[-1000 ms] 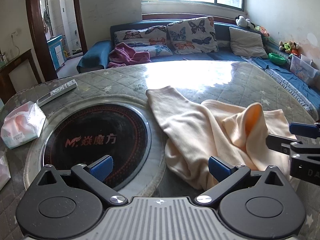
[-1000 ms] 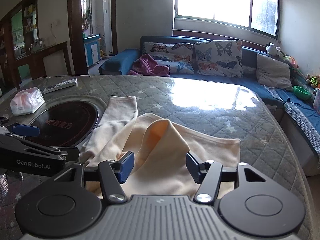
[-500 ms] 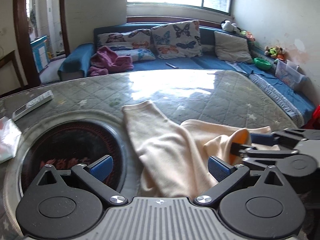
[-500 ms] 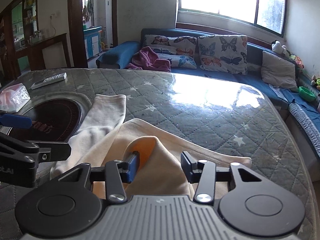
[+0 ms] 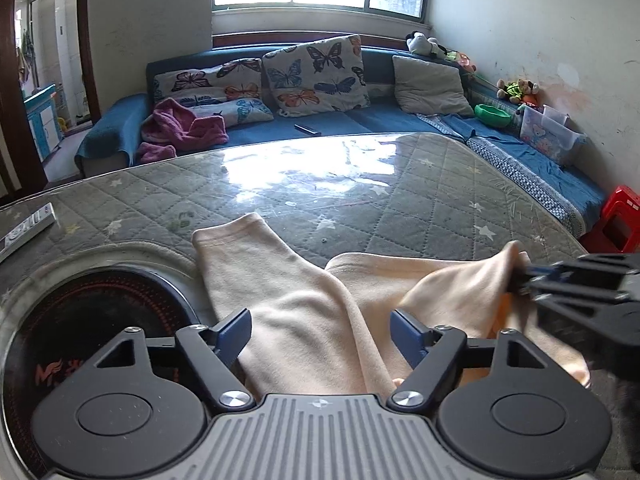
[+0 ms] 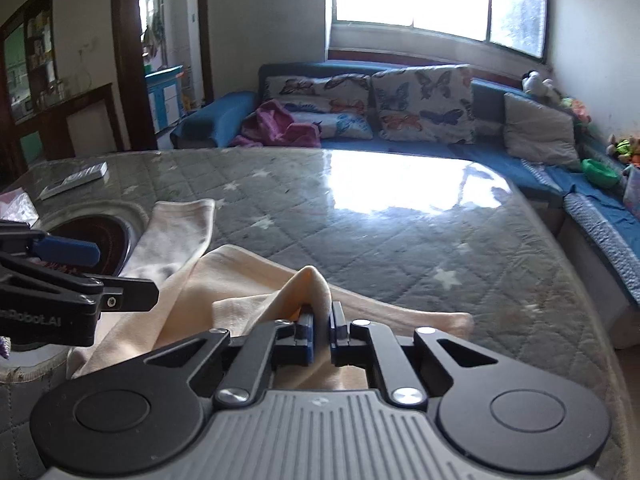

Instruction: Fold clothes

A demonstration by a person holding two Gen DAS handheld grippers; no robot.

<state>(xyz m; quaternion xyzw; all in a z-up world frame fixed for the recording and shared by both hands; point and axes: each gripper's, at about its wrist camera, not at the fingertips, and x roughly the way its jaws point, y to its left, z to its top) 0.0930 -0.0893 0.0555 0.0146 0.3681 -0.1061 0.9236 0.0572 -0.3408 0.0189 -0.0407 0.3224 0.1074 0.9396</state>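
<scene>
Induction plate (image 5: 80, 320): sunk in the bench at the far left, with one edge of the cloth lying near its rim; it plays no part in the fold.

Left claw (image 5: 320, 334): not gripping yet; its jaws are closing, with the garment's near fold between the blue pads but not pressed by them. My reading is that this is the second grasp being set up.

Cream garment (image 5: 304, 320): rumpled on the quilted bench (image 5: 400, 184), in the near half. One long narrow part, a sleeve or leg, runs away toward the far left; the rest is bunched toward the right. No neat fold or flat layer shows.

Right claw (image 6: 320, 330): clenched on a pinch of the cream cloth, which rises in a small peak just above the pads. In the left wrist view it shows at the right edge, blurred, with the cloth drawn up to it.

Done so far: one corner or edge is taken; the garment is not spread.

Left to do: by my judgement nearly everything, namely the second grip, spreading the piece flat, then the folds themselves.
</scene>
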